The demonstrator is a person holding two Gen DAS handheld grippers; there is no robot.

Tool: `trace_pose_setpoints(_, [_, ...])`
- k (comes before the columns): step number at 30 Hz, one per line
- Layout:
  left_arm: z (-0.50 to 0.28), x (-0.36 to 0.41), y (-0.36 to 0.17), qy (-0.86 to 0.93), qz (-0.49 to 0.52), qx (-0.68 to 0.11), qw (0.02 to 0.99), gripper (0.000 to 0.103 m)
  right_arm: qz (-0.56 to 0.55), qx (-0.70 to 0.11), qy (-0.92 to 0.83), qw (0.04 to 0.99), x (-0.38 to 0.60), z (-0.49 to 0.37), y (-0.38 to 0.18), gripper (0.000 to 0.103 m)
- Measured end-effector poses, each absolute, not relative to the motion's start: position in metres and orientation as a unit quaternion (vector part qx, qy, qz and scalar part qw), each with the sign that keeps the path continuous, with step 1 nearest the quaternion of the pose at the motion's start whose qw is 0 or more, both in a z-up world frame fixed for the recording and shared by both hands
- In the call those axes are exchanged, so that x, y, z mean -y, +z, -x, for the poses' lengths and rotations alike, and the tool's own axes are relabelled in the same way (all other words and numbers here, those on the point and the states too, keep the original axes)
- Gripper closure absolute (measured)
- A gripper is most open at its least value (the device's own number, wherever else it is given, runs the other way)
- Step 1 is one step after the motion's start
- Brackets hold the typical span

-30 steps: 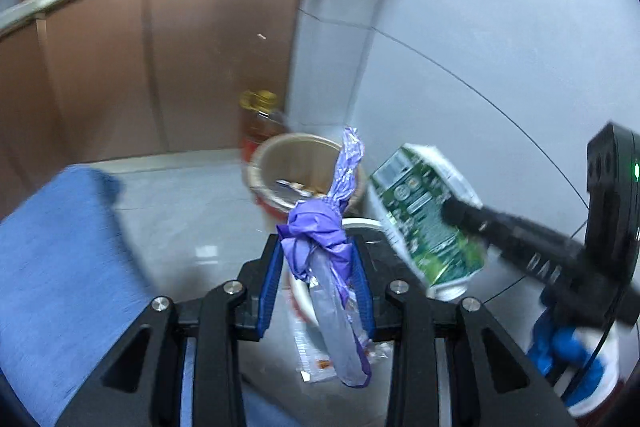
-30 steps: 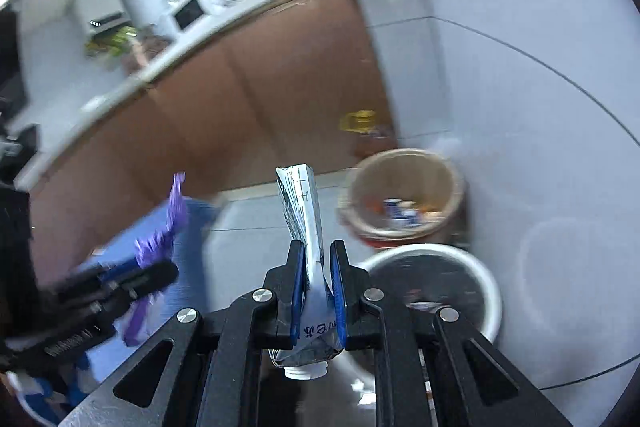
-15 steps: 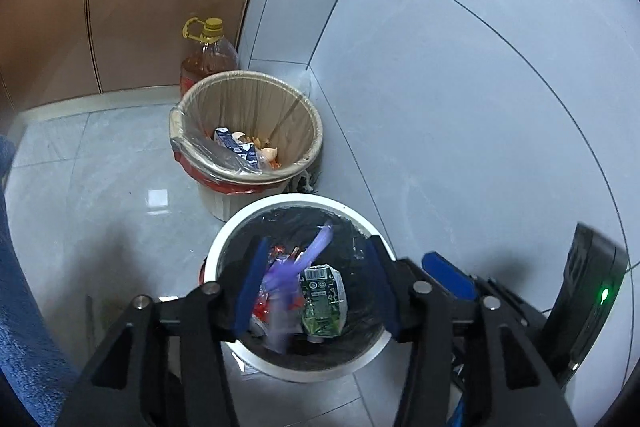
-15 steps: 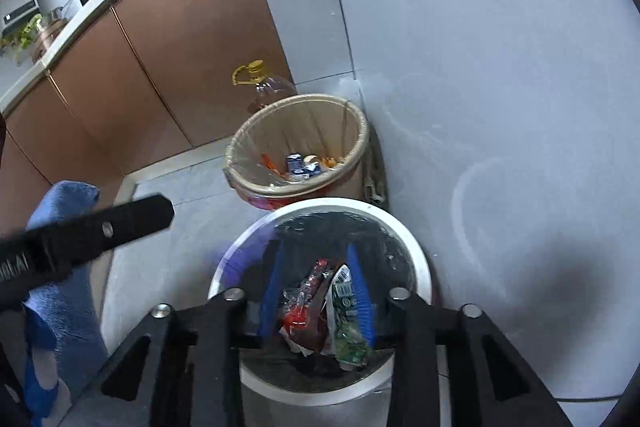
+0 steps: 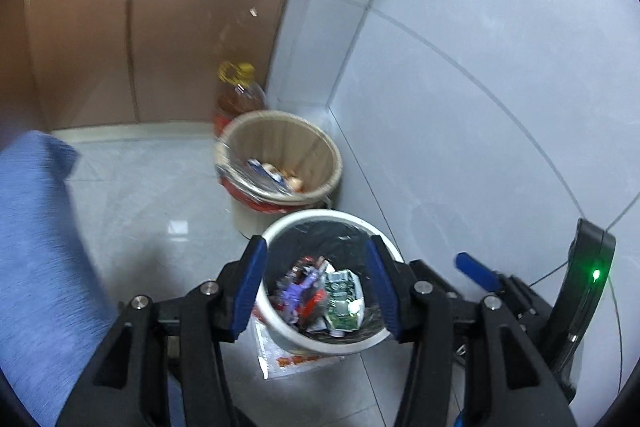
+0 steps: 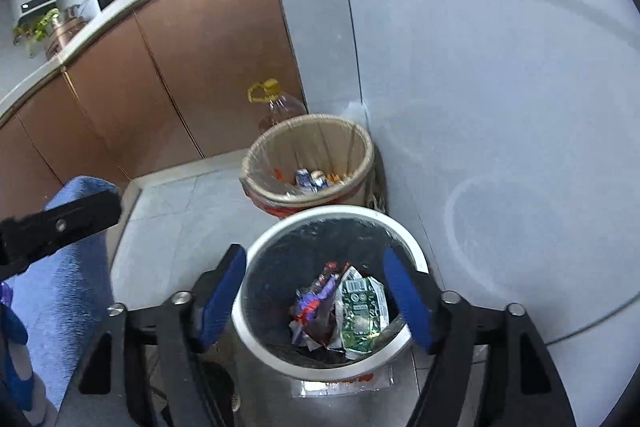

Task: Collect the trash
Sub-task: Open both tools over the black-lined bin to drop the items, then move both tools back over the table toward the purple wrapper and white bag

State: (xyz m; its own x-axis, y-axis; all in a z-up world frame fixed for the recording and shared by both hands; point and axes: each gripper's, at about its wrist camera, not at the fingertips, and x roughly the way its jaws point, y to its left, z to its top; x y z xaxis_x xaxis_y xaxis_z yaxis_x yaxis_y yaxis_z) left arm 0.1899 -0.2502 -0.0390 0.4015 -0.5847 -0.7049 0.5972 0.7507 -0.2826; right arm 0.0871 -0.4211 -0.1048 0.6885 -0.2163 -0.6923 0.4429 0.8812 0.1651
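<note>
Both grippers hang over the white bin (image 5: 280, 323), each w/ jaws spread wide & holding nothing. In the left wrist view the left gripper (image 5: 316, 287) frames the bin's mouth: blue pads (image 5: 250, 283) at 9 & 3 o'clock of the opening, trash seen straight betw. them. The right gripper (image 6: 316, 301) does the same in its own view, pads either side of the rim (image 6: 400, 227).

Trash lies at the bottom of the bin, on the black liner (image 6: 280, 267): green carton (image 6: 362, 315) w/ barcode, flattened, at approx. 3 o'clock of the pile; purple glove (image 5: 298, 289) crumpled just beside it at 9 o'clock, touching; red wrapper (image 5: 318, 297) bits betw. & under them. None of it touches either tool – well below the pads.

Beyond the white bin at 12 o'clock, just beside it, stands a tan bin (image 6: 360, 143) w/ clear liner & scraps inside. Oil bottle (image 6: 276, 107) w/ yellow cap behind that, against the brown cabinets (image 6: 192, 59). A flat plastic wrapper (image 5: 288, 359) lies on the floor at 6 o'clock, partly under the white bin. Blue cloth (image 5: 36, 247) fills the 9 o'clock edge.
</note>
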Motion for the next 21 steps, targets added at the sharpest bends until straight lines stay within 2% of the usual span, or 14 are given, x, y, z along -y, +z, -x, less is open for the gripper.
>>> trace_pose_setpoints(4, [-0.165, 0.217, -0.012, -0.328, -0.006, -0.374, 0.867, 0.054, -0.143, -0.327, -0.182, 0.916, 0.401, -0.075, -0.075, 0.011])
trace_pose_setpoints(8, [-0.13, 0.183, 0.018, -0.293, -0.018, -0.324, 0.899, 0.054, -0.12, -0.296, -0.189, 0.929, 0.382, -0.059, -0.044, 0.001])
trace_pose_setpoints(17, [-0.08, 0.107, 0.055, -0.234, -0.005, -0.283, 0.93, 0.053, -0.11, -0.242, -0.147, 0.953, 0.339, -0.032, 0.004, 0.0])
trace_pose_setpoints(19, [-0.069, 0.093, 0.062, -0.223, -0.002, -0.274, 0.935, 0.051, -0.102, -0.228, -0.138, 0.958, 0.327, -0.027, 0.014, 0.0])
trace_pose_setpoints(21, [-0.056, 0.076, 0.068, -0.208, 0.001, -0.263, 0.942, 0.044, -0.096, -0.218, -0.125, 0.963, 0.318, -0.022, 0.022, 0.0])
